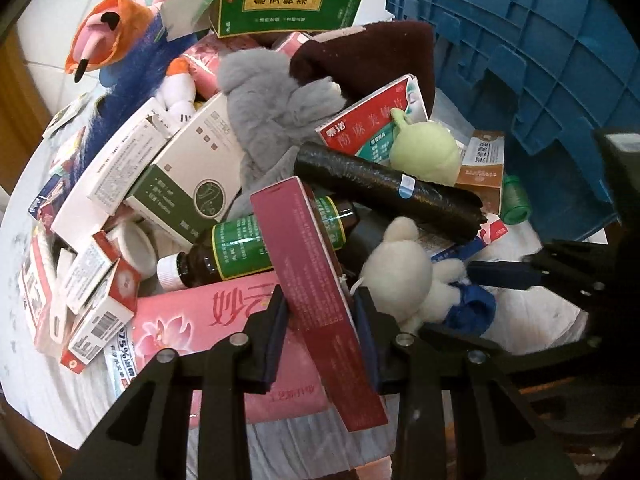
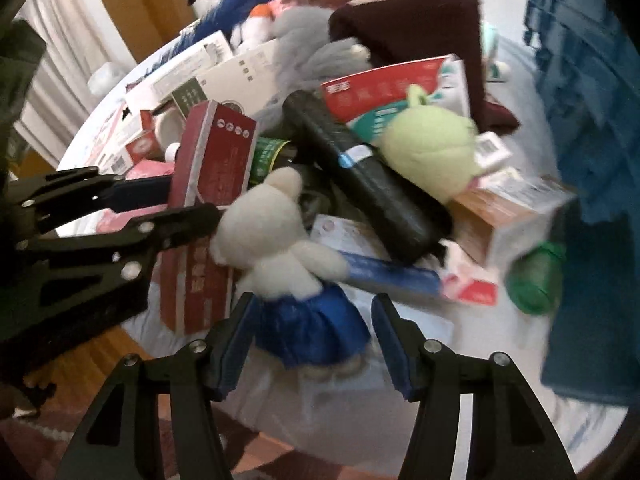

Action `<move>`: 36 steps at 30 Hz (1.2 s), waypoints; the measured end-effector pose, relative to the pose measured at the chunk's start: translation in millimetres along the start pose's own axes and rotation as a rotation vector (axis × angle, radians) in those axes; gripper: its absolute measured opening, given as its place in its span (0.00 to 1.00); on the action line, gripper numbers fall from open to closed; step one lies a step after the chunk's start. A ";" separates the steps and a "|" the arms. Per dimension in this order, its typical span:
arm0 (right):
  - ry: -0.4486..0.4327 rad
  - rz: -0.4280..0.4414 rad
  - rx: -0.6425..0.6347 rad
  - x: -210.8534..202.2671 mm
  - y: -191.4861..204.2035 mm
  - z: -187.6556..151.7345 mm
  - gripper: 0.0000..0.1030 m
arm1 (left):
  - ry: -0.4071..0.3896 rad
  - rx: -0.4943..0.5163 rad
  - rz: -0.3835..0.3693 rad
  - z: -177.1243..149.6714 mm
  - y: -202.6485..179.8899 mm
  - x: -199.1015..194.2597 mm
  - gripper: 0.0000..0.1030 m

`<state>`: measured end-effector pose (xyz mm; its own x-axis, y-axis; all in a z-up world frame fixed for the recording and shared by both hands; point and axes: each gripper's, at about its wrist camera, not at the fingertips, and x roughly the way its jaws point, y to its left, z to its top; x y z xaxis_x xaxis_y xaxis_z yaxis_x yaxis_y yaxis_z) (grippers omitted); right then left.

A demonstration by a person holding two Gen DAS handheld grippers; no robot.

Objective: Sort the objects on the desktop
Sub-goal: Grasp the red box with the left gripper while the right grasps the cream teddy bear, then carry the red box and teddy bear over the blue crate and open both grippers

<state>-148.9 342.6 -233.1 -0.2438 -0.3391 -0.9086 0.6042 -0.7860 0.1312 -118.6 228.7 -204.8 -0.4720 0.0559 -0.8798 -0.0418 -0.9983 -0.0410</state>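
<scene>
Our left gripper [image 1: 320, 312] has its jaws pinching a long dark-red box [image 1: 312, 280], tilted across the pile's front edge. Our right gripper [image 2: 310, 332] has its jaws spread around the blue skirt of a white plush bear [image 2: 280, 236], pads not yet pressing. Both sit at the near rim of a white-covered round counter [image 1: 52, 392], heaped with medicine boxes, a brown syrup bottle [image 1: 240, 248], a black roll [image 1: 384, 188] and a green plush [image 1: 428, 152]. A blue crate [image 1: 520, 40] walls the right side; free cloth lies only along the near edge. The right wrist view alone shows wooden floor [image 2: 80, 360] and a curtain [image 2: 56, 64]; it is blurred.
</scene>
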 end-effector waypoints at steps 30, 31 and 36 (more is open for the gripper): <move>-0.426 -0.079 -0.039 -153.4 3.1 68.4 0.33 | -0.393 -0.050 0.077 54.5 12.1 -130.3 0.23; -0.448 -0.089 -0.036 -162.4 4.5 70.5 0.33 | -0.409 -0.046 0.081 56.6 9.7 -134.5 0.23; -0.566 -0.134 -0.009 -208.0 1.3 69.7 0.33 | -0.487 -0.015 0.051 72.5 -4.1 -158.0 0.23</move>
<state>-150.3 376.1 -16.3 -0.6846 -0.4624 -0.5635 0.5459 -0.8375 0.0240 -107.7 225.3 -31.3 -0.8305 0.0048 -0.5570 0.0033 -0.9999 -0.0135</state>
